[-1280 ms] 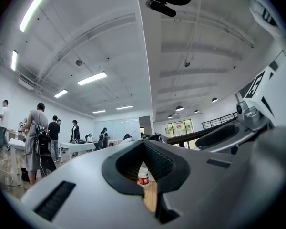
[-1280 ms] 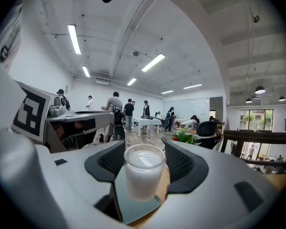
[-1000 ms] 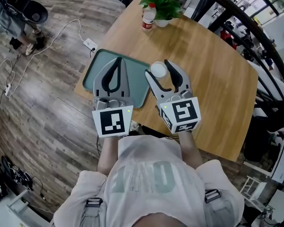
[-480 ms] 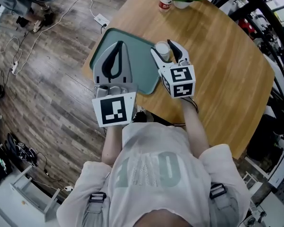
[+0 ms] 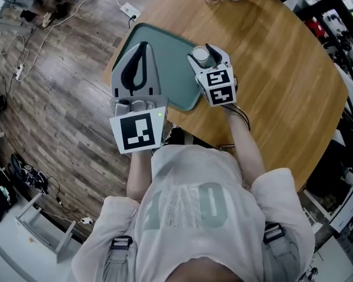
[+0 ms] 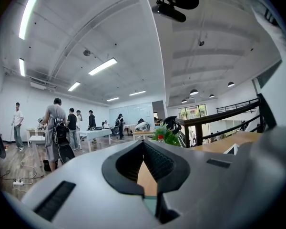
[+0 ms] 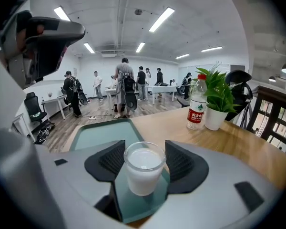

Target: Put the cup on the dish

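Four entries, largest first, with one change note.

1. Surface (image 5: 276, 69): round, wood-topped, spreading beneath and ahead of both claws.
2. Dish (image 5: 170, 63): teal tray with a raised rim. It lies directly under the left claw, and its near corner sits under the right claw.
3. Left claw (image 5: 142, 44): clenched tip to tip, with nothing between the pads. It hangs over the dish.
4. Right claw (image 7: 144, 160): closed on the cup, one ribbed pad against each side.
5. Cup (image 7: 143, 168): small clear tumbler of white liquid, upright between the right claw's pads over the teal of the dish. Whether its base rests there or hangs just above cannot be told.

Handling, as a judgement: light, rigid, smooth-walled and so likely slippery. The open top means any tilt risks a spill. Mid-wall, where the pads sit now, is the best place to take hold.

Change note: a second ago the right claw stood wide open around the cup, which rested on bare wood beside the dish's rim. The left claw keeps its place.
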`<state>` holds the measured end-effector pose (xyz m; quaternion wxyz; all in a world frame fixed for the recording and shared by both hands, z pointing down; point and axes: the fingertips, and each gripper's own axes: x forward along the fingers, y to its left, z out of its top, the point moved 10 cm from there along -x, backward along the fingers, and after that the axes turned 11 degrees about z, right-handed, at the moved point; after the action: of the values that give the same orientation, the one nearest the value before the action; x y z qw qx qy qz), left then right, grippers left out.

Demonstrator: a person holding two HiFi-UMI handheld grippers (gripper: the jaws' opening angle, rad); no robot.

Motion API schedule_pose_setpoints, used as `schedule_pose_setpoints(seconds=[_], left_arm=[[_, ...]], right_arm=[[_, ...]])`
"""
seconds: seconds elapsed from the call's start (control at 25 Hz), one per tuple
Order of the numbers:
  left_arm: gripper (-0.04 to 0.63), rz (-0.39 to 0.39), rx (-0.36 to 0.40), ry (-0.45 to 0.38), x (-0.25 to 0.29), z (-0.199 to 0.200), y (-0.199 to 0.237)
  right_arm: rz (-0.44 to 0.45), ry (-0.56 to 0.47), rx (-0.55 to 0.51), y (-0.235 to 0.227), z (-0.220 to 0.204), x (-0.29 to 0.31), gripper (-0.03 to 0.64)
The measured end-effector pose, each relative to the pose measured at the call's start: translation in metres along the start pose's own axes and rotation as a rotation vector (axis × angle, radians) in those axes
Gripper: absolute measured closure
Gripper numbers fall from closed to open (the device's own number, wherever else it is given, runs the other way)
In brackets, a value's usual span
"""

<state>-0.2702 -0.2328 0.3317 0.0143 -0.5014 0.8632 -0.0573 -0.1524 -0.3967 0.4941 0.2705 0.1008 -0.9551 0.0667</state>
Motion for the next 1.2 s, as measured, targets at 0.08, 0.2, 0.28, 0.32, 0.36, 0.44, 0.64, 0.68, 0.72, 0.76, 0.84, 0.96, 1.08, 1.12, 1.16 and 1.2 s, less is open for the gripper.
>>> schedule_pose_setpoints(seconds=[0.08, 0.2, 0.28, 0.32, 0.36, 0.44, 0.64, 0.68, 0.72, 0.76, 0.84, 0.96, 1.08, 1.12, 1.16, 1.2], left_arm=[[0.586, -0.004, -0.002, 0.003, 0.002, -0.001, 0.001], [0.586, -0.018, -0.02, 0.007, 0.005, -0.003, -0.001], [0.586, -0.024, -0.021, 0.008, 0.005, -0.003, -0.003], [0.586, -0.027, -0.022, 0.008, 0.005, -0.003, -0.004], [0.586, -0.029, -0.025, 0.008, 0.005, -0.002, -0.005], [0.586, -0.025, -0.038, 0.01, 0.007, -0.001, -0.006], [0.586, -0.048, -0.044, -0.008, 0.008, 0.001, -0.013], [0.586, -0.051, -0.044, -0.008, 0.007, 0.002, -0.015], [0.586, -0.05, -0.045, -0.008, 0.006, 0.003, -0.016], [0.586, -0.047, -0.047, -0.008, 0.005, 0.004, -0.017], [0.586, -0.05, -0.05, -0.013, 0.004, 0.006, -0.019], [0.586, -0.062, -0.05, -0.028, 0.003, 0.009, -0.022], [0.586, -0.063, -0.048, -0.033, 0.002, 0.011, -0.022], [0.584, -0.065, -0.048, -0.04, 0.003, 0.012, -0.022], [0.586, -0.068, -0.048, -0.051, 0.003, 0.013, -0.022], [0.586, -0.073, -0.049, -0.06, 0.003, 0.014, -0.022]], right_arm=[[0.006, 0.001, -0.001, 0.001, -0.005, 0.005, 0.348], [0.015, -0.025, -0.014, 0.002, -0.011, 0.007, 0.348], [0.01, -0.033, -0.016, 0.001, -0.013, 0.005, 0.348], [0.007, -0.026, -0.013, 0.001, -0.014, 0.004, 0.348], [0.006, -0.019, -0.011, 0.001, -0.015, 0.003, 0.348], [0.009, -0.004, -0.008, 0.003, -0.018, 0.001, 0.348], [0.017, 0.012, -0.02, 0.004, -0.021, 0.001, 0.348], [0.021, 0.015, -0.016, 0.004, -0.022, 0.0, 0.348], [0.028, 0.019, -0.011, 0.003, -0.022, 0.0, 0.348], [0.036, 0.023, -0.004, 0.002, -0.022, 0.0, 0.348], [0.038, 0.021, 0.003, 0.001, -0.021, 0.001, 0.348], [0.0, 0.007, -0.015, 0.004, -0.017, -0.003, 0.348], [-0.033, -0.038, -0.042, 0.01, -0.002, -0.016, 0.348], [-0.037, -0.072, -0.047, 0.012, 0.006, -0.023, 0.348], [-0.04, -0.116, -0.047, 0.015, 0.015, -0.032, 0.348], [-0.045, -0.17, -0.042, 0.017, 0.025, -0.043, 0.349]])
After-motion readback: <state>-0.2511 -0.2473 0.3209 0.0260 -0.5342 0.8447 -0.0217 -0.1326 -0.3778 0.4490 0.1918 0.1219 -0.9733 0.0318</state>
